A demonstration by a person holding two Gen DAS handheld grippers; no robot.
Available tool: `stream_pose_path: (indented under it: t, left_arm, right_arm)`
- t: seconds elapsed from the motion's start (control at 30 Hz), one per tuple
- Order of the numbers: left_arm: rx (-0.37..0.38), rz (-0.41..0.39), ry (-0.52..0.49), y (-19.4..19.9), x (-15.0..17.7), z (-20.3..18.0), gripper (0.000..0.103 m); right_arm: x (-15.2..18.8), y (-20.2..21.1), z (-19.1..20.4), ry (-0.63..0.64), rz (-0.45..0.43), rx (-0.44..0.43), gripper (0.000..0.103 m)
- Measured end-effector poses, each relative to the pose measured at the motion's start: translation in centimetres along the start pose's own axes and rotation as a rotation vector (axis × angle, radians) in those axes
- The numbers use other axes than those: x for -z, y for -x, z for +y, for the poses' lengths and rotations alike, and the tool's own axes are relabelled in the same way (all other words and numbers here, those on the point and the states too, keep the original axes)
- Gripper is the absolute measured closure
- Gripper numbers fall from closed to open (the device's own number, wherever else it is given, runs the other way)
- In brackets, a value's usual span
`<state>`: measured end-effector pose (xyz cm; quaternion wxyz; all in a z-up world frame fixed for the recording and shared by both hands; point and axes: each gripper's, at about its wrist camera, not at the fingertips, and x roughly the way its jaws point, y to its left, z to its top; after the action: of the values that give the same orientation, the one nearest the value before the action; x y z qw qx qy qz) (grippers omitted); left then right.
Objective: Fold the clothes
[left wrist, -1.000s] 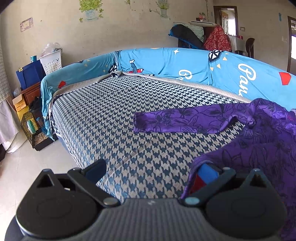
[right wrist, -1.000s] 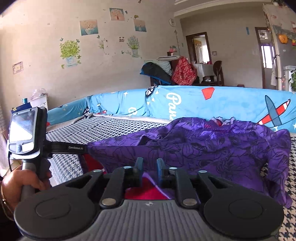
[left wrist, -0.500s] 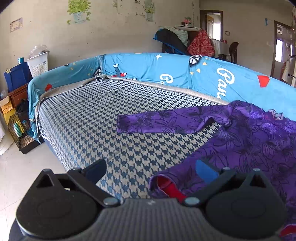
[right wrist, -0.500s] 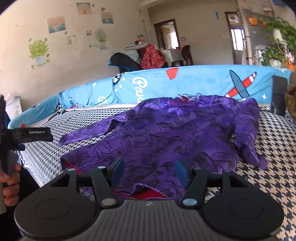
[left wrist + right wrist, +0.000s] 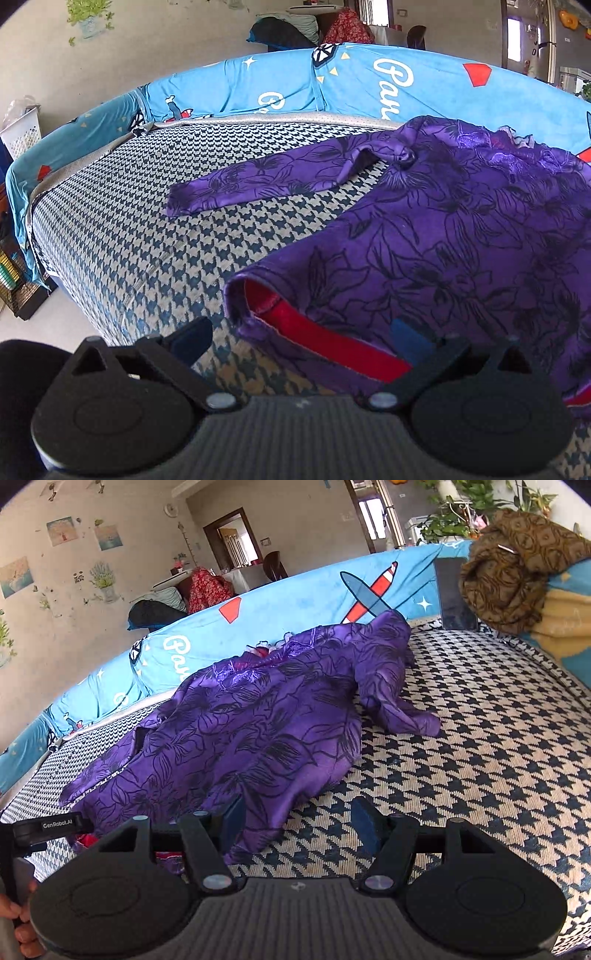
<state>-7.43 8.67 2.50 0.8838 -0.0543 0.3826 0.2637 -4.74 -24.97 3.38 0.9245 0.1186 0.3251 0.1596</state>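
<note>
Purple top (image 5: 243, 734) dropped onto bed (image 5: 480, 746), right tool (image 5: 295, 823) opening, left tool (image 5: 295, 338) released.

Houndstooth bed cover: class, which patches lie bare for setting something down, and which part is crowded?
Bare houndstooth cover: left of the purple garment, around its outstretched sleeve; also right of the garment, up to the brown bundle. The garment crowds the middle.

The right gripper (image 5: 299, 821) has let go of the purple garment (image 5: 258, 731), whose hem now lies at seven o'clock on the bed
</note>
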Motion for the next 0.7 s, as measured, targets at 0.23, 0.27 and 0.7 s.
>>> stream_pose_path:
  t: [0.23, 0.27, 0.7]
  left_arm:
    - [0.019, 0.023, -0.008, -0.5, 0.6, -0.1, 0.0]
    - [0.022, 0.036, -0.006, -0.8, 0.7, -0.1, 0.0]
    - [0.065, 0.122, 0.027, -2.7, 1.4, 0.7, 0.0]
  right_arm:
    - [0.6, -2.3, -0.8, -0.138, 0.03, -0.059, 0.04]
    - [0.6, -2.6, -0.9, -0.168, 0.035, -0.078, 0.04]
    - [0.8, -5.6, 1.9, -0.196, 0.015, -0.094, 0.089]
